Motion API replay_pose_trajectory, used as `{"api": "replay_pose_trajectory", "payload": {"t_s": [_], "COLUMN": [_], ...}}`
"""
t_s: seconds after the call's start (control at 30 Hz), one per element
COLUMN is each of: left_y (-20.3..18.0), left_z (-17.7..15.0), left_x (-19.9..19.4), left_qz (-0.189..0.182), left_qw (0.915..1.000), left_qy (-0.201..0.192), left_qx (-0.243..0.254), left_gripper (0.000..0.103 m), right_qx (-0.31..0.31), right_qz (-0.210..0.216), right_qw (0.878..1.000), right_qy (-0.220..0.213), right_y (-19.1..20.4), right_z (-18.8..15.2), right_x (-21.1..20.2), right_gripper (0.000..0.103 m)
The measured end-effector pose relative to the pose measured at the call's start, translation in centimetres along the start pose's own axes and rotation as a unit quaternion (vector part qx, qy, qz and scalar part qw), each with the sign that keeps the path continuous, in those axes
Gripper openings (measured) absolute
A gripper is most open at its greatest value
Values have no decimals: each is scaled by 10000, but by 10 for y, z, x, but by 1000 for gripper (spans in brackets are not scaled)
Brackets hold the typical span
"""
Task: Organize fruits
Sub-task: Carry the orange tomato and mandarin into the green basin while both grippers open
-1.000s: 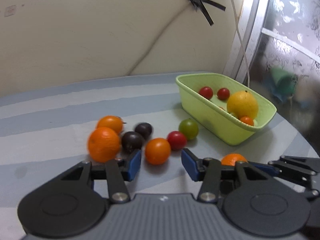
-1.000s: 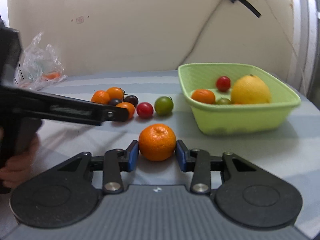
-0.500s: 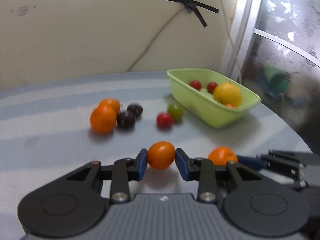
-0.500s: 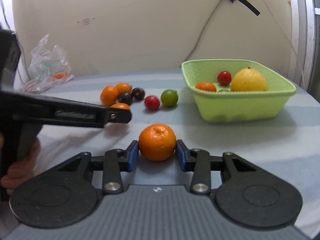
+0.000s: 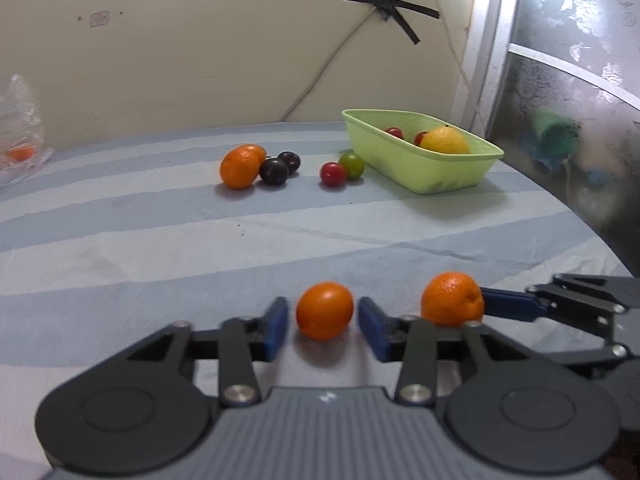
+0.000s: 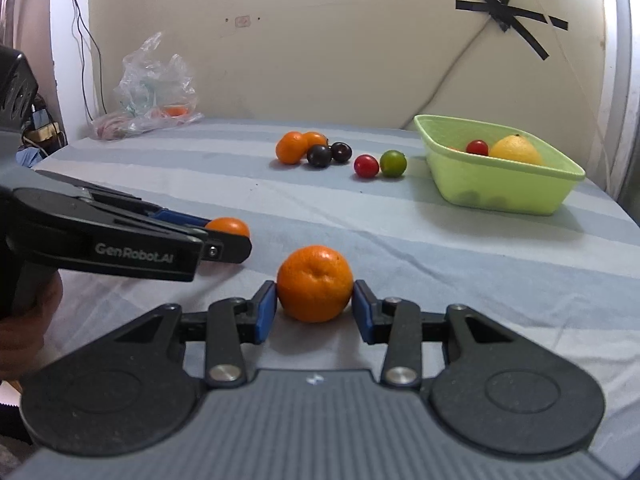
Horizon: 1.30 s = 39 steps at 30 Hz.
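- The small orange (image 5: pixel 325 316) sits on the striped cloth (image 5: pixel 160 240) between my left tongs (image 5: pixel 323 322); the jaws are opening, with gaps at both pads.
- My right tongs (image 6: pixel 314 307) are also easing apart around the bigger orange (image 6: pixel 315 283), just to the right.
- I judge it best to let both settle, then back straight out.
- The green basket (image 5: pixel 420 176) stands far right.

**One brand mark, nothing else legible**

From my right wrist view I can read "GenRobot.AI" in pale letters on the side of the left gripper (image 6: pixel 224 240). A small logo sits on each gripper's grey body, but I can't make it out. The wall (image 6: pixel 320 40) carries no readable writing.
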<state>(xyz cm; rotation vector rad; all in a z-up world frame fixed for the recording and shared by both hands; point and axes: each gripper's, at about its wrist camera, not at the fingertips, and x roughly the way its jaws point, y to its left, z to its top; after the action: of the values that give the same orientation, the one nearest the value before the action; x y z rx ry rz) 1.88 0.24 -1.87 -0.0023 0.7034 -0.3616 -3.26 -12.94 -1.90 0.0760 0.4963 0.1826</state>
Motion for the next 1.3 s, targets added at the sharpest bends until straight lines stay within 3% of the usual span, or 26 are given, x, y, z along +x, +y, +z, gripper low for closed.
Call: {"api": "replay_pose_trajectory", "payload": {"t_s": [0.13, 0.3, 0.6, 0.93, 1.3], "left_y": [-1, -2, -5, -6, -14], "left_z": [-3, -5, -5, -4, -2], "left_x": [0, -2, -3, -3, -4], "left_qz": [282, 443, 548, 551, 135], "left_qw": [9996, 9990, 9984, 9984, 9997], "left_qy": [30, 56, 72, 84, -124], "left_qx": [-80, -79, -69, -53, 162], "left_gripper": [61, 67, 69, 69, 68], "right_qx": [46, 44, 77, 100, 136], "right_qz": [-74, -119, -107, -41, 39], "right_qw": [9999, 9998, 9997, 9996, 9997], "right_qy": [-120, -157, -221, -244, -179], "right_y": [2, 3, 2, 3, 3], "right_z": [-4, -9, -10, -11, -9], "right_x": [-9, -14, -18, -20, -15], "right_gripper": [52, 52, 52, 52, 52]}}
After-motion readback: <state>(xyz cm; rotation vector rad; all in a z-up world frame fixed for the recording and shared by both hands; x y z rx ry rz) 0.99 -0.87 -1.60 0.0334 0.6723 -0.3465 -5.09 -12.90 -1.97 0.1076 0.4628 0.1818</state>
